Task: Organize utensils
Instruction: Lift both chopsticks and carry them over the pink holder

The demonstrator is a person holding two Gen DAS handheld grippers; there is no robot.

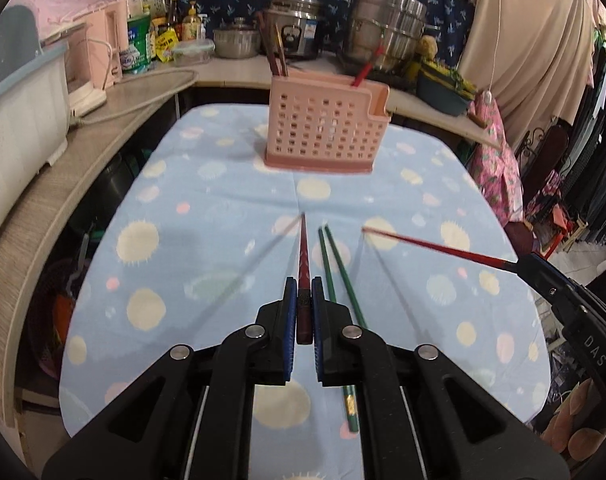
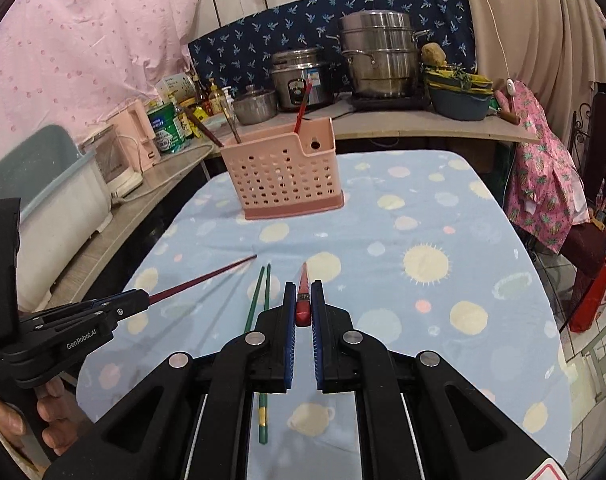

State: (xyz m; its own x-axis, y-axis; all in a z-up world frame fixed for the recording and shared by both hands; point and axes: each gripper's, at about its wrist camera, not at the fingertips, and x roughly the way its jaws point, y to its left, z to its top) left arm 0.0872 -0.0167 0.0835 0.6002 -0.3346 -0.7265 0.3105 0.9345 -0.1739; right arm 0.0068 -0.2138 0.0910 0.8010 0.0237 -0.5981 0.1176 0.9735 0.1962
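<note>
While the counter along the left carries a pale blue-rimmed tub (image 2: 59, 200), a pink appliance (image 2: 133, 136) and a green canister (image 2: 166, 128), the left gripper (image 1: 303, 292) hangs over the near part of the table (image 1: 223, 208), its jaws clenched on a dark red chopstick (image 1: 303, 256) whose tip points toward the far end. Just to the right of it, a pair of green chopsticks (image 1: 337, 276) lies on the spotted blue cloth, running from near to far and partly hidden under the gripper's right finger. Further right, the right gripper (image 2: 303, 300) is clamped on a bright red chopstick (image 2: 303, 292), which angles in toward the middle of the table. Both held sticks are off the cloth and throw shadows on it. Nothing stands between them and the pink perforated utensil holder (image 1: 323, 128) at the far middle, where brown chopsticks (image 1: 277, 54) lean in its left part and one red chopstick (image 1: 367, 66) in its right. Behind it, a rice cooker (image 2: 301, 78) and stacked steel pots (image 2: 379, 56) sit on the far counter, with a pink patterned cloth (image 2: 543, 168) draped at the far right.
</note>
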